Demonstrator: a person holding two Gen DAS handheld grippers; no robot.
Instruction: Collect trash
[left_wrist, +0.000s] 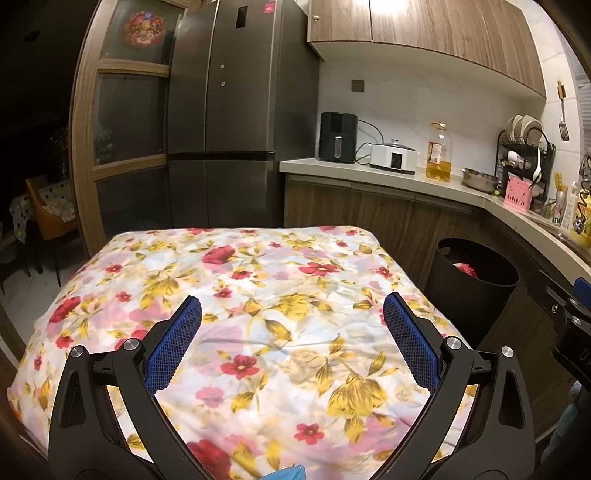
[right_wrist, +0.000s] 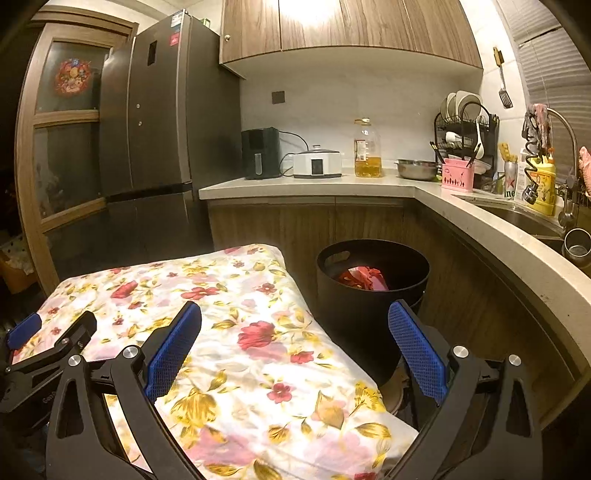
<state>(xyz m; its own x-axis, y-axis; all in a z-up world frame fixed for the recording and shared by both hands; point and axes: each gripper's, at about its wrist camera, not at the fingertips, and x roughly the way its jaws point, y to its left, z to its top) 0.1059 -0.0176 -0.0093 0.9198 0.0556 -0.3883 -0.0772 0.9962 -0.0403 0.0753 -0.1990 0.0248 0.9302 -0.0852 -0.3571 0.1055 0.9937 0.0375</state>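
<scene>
Grippers: two; left gripper (left_wrist: 291, 314) and right gripper (right_wrist: 295, 317) both spread wide, pinching nothing, hovering over the flowered cloth (left_wrist: 258, 295) on the tabletop.
Trash: none seen on the cloth; red wrappers (right_wrist: 364, 278) already lie inside the bin.
Bin: one black bin (right_wrist: 369, 295), on the floor beside the tabletop, within easy reach for drops.
Judgement: collection looks nearly finished.
</scene>
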